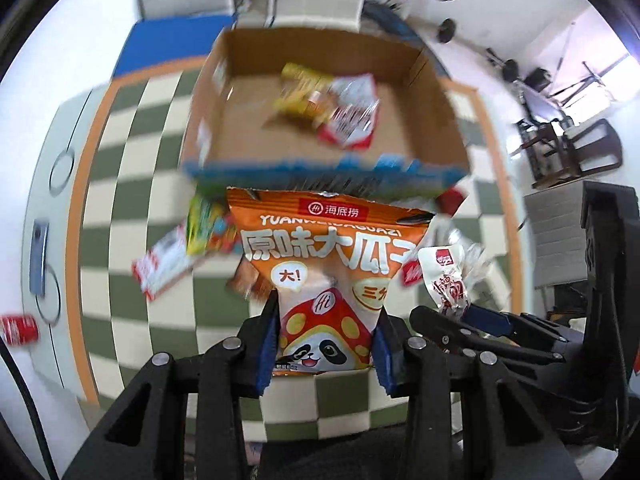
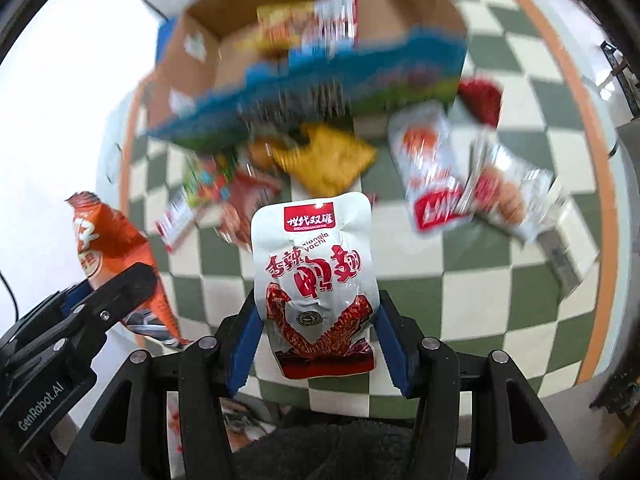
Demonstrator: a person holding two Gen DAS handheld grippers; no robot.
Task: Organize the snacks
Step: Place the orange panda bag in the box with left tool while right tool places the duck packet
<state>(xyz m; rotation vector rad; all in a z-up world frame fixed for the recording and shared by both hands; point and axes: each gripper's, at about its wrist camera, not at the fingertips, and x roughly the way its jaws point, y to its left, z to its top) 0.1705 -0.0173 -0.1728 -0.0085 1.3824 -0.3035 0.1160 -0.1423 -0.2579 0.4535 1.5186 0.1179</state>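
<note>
In the left wrist view, the left gripper (image 1: pixel 325 344) at the bottom centre pinches the lower part of an orange seed bag (image 1: pixel 328 272), which stands up in the middle of the frame. I judge this bag light and puffy, with a slippery film, so a hold on the flat lower part seems safer than on the swollen middle. Above it, in the upper centre, is the cardboard box (image 1: pixel 440 96) with two packets already inside, and more packets lie below its blue front wall. The checkered cloth (image 1: pixel 120 184) with an orange border covers the table; a red can (image 1: pixel 19 329) lies at the far left edge, and chairs and stands fill the room at the upper right. In the right wrist view, the right gripper (image 2: pixel 316 340) at the bottom centre clamps a white wing packet (image 2: pixel 314 268) by its lower half. This one looks soft, flat and vacuum-tight, so it should not slip easily. The box (image 2: pixel 320 76) is blurred in the upper centre, and loose snacks (image 2: pixel 436 172) lie on the cloth below and to the right of it.
</note>
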